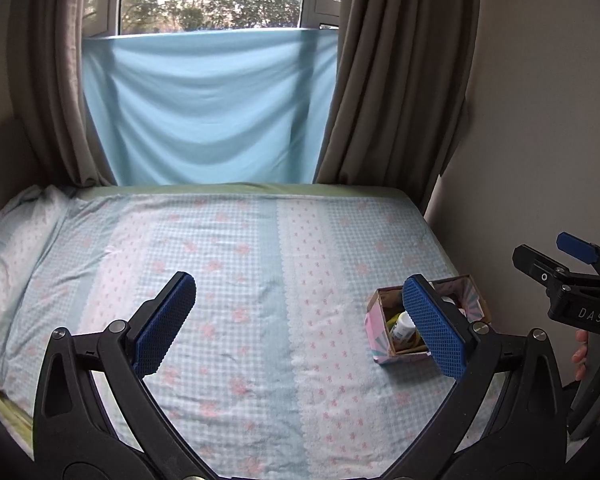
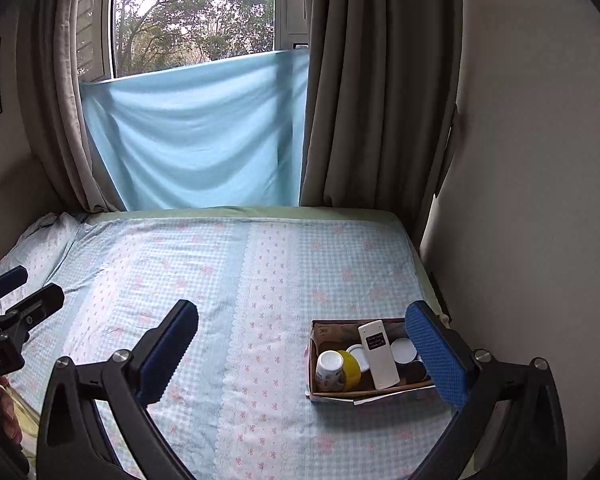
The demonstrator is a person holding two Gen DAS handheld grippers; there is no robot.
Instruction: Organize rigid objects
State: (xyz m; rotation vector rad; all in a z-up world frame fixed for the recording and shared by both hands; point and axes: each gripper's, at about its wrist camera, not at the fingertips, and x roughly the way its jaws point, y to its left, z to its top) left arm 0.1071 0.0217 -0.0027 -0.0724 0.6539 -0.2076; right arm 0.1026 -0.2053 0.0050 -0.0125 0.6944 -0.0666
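L gripper (image 1: 300, 324) is spread wide, nothing btwn its blue pads, touching nothing; it hangs above the bed (image 1: 228, 264), w/ a pillow (image 1: 16, 240) far off to its left. Its right pad overlaps the view of the cardboard box (image 1: 384, 344), which sits on the bedsheet just past that pad, toward the wall side. A white-capped bottle (image 1: 403, 326) shows inside the box; rest of contents hidden by the pad. Further right, the R gripper (image 1: 556, 258) shows from the side w/ "DAS" readable on its black body, and part of a hand (image 1: 582, 354) below it. From the right wrist cam, R gripper (image 2: 304, 348) is also wide open, empty, touching nothing, above the bed. Box (image 2: 320, 334) lies just inside its right pad, on the sheet. In it, l to r: white-capped bottle (image 2: 330, 366) lying tilted, yellow item (image 2: 351, 366), a white lid (image 2: 358, 354), white remote (image 2: 378, 354) w/ a dark screen leaning across, another white-lidded jar (image 2: 403, 350). Bottle label text too small to read. L gripper's body at far left edge has partial lettering, not legible.
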